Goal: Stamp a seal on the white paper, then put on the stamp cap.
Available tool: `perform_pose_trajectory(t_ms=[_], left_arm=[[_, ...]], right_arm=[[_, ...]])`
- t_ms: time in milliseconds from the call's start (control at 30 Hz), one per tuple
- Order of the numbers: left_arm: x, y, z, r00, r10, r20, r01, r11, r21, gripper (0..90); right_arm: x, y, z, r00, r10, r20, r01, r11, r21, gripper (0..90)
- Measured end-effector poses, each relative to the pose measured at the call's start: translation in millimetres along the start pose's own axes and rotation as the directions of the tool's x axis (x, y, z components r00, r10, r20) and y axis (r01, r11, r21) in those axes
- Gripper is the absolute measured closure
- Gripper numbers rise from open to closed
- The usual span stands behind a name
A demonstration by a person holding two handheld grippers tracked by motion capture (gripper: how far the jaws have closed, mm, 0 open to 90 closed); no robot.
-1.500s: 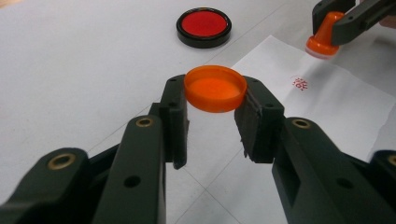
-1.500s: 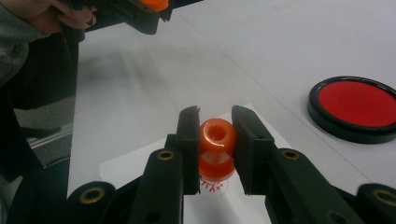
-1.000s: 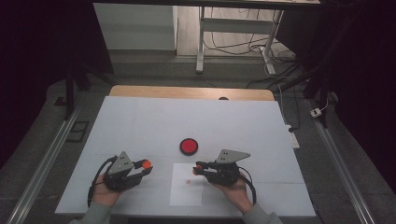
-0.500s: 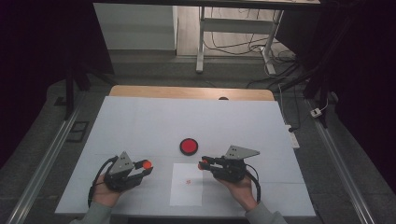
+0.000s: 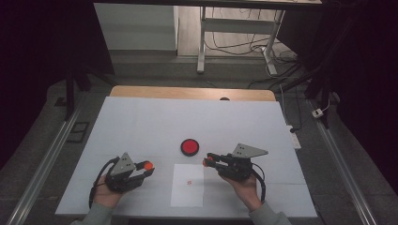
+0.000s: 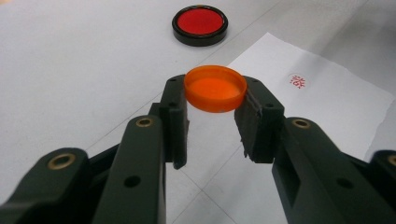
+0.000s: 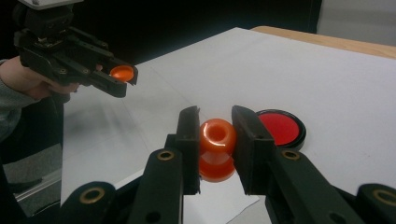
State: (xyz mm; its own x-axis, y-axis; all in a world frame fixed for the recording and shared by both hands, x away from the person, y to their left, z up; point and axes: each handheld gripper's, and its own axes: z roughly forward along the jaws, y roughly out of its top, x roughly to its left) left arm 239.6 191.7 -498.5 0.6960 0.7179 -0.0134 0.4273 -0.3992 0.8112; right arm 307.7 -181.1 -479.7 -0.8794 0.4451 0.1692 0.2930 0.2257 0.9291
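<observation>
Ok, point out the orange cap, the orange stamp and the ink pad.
orange cap (image 6: 215, 88): left gripper view, inner face.
orange stamp (image 7: 217, 135): right gripper view, rounded handle top.
ink pad (image 6: 200, 22): left gripper view, red centre.

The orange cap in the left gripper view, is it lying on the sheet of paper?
No, the orange cap is clamped between the left gripper pads, held above the table, beside the paper.

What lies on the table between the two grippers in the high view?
A white paper sheet bearing a small red stamp mark lies between the left gripper and the right gripper; the red ink pad sits just beyond.
</observation>
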Motion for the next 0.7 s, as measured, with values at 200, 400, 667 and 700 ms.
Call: perform_pose_trajectory(t_ms=[200, 400, 667, 700], left_arm=[[-0.4, 0.3, 0.2, 1.0, 0.001, 0.001, -0.001, 1.0, -0.002, 64.6], [-0.8, 0.5, 1.0, 1.0, 0.003, 0.002, -0.003, 1.0, 0.0, 64.6], [-3.0, 1.9, 2.5, 0.9999, 0.01, 0.008, -0.01, 0.9999, 0.002, 64.6], [-3.5, 2.2, 3.0, 0.9999, 0.011, 0.008, -0.011, 0.9999, 0.002, 64.6]], right_arm=[[-0.1, 0.1, -0.5, 1.0, 0.0, 0.0, 0.0, 1.0, -0.003, 72.2], [0.4, 0.6, -0.4, 1.0, -0.001, -0.004, 0.001, 1.0, -0.003, 72.2], [1.0, 0.6, 0.0, 1.0, -0.003, -0.005, 0.003, 1.0, -0.003, 72.2], [1.1, 0.6, 0.0, 1.0, -0.003, -0.005, 0.003, 1.0, -0.003, 72.2]])
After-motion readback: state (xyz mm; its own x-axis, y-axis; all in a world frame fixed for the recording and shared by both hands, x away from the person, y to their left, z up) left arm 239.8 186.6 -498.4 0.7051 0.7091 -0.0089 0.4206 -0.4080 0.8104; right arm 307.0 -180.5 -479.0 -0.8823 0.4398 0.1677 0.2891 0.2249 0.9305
